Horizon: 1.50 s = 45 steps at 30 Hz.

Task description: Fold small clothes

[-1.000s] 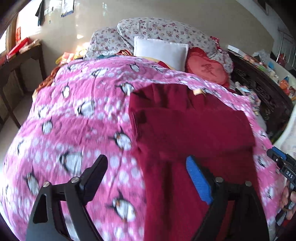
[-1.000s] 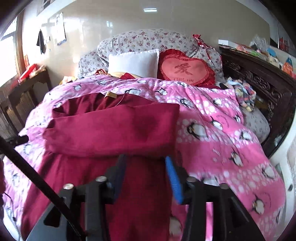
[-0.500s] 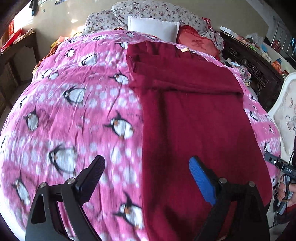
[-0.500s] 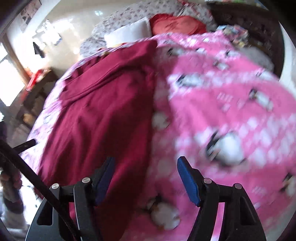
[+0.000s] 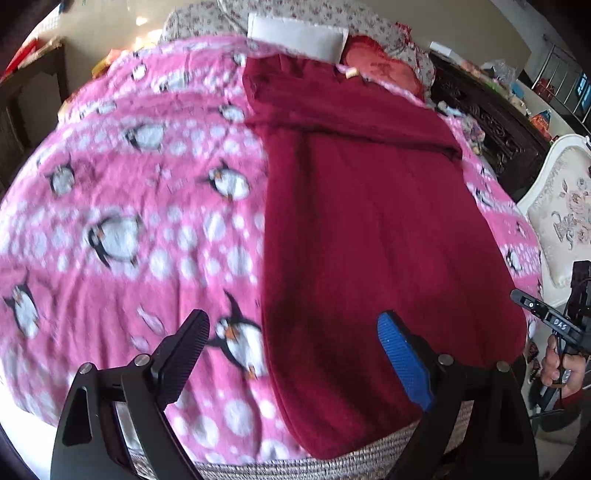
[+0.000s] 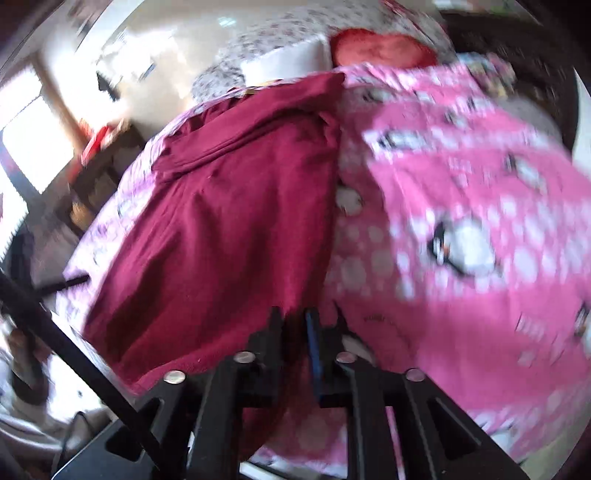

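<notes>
**Right claw pinches the hem of a maroon garment on the bed; left claw spread wide above its other edge**

The left wrist view shows the whole maroon garment (image 5: 369, 221) lying flat down the right half of a pink penguin-print blanket (image 5: 129, 192), its top part folded across near the pillows and its hem reaching the foot of the bed. The left claw (image 5: 291, 354) stands wide, with nothing between its black finger and its blue-padded one; the garment's left edge runs between them. At the far right of this view a hand (image 5: 561, 365) grips the handle of the other tool.

The right wrist view, blurred, shows what the first cannot: the right claw (image 6: 295, 325) has just been closing, and its jaws are now narrow with the garment's lower right corner pinched between them. From here the garment (image 6: 229, 206) slants away to the upper left.

The blanket covers a bed with a woven edge (image 5: 332, 461) at its foot. At the head lie a white pillow (image 5: 295, 37), a red heart-shaped cushion (image 5: 384, 70) and floral pillows (image 5: 369, 22). A dark carved wooden frame (image 5: 491, 125) and a pale upholstered chair (image 5: 561, 214) stand to the right.
</notes>
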Each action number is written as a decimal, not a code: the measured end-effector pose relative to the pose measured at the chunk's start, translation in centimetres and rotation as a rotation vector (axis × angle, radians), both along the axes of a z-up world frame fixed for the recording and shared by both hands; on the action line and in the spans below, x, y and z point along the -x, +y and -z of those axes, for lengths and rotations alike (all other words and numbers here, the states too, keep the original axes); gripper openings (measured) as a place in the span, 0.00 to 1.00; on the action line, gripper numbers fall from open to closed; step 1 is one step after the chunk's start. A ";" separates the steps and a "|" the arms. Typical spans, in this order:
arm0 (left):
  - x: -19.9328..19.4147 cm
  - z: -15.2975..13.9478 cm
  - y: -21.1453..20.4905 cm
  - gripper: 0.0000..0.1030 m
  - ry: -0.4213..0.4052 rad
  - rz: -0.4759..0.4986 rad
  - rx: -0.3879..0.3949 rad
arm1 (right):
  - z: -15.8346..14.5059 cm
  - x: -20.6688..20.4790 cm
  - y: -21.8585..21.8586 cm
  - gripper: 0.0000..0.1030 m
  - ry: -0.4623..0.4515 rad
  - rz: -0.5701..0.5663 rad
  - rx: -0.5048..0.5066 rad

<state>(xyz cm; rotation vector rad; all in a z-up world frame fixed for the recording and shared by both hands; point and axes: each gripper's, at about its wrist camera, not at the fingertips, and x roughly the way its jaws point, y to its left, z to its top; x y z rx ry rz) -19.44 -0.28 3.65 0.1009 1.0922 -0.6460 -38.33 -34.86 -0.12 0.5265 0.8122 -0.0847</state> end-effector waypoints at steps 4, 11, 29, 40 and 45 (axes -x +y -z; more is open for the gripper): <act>0.6 0.7 0.9 0.89 0.059 0.001 0.039 | 0.7 2.2 0.0 0.55 -0.038 -0.023 -0.125; 2.3 2.5 1.1 0.92 0.093 -0.011 0.049 | 1.9 3.3 1.9 0.57 -0.049 -0.094 -0.228; 3.2 -1.3 -0.7 0.10 0.044 0.161 0.069 | -3.0 3.7 0.2 0.09 -0.334 -0.180 -0.306; -8.2 -10.5 -2.8 0.10 -0.029 0.084 0.275 | -11.3 -5.6 -5.1 0.08 -0.491 -0.083 -0.162; -17.2 -10.4 -7.5 0.10 0.015 0.000 0.250 | -12.6 -14.2 -8.0 0.08 -0.462 -0.041 -0.134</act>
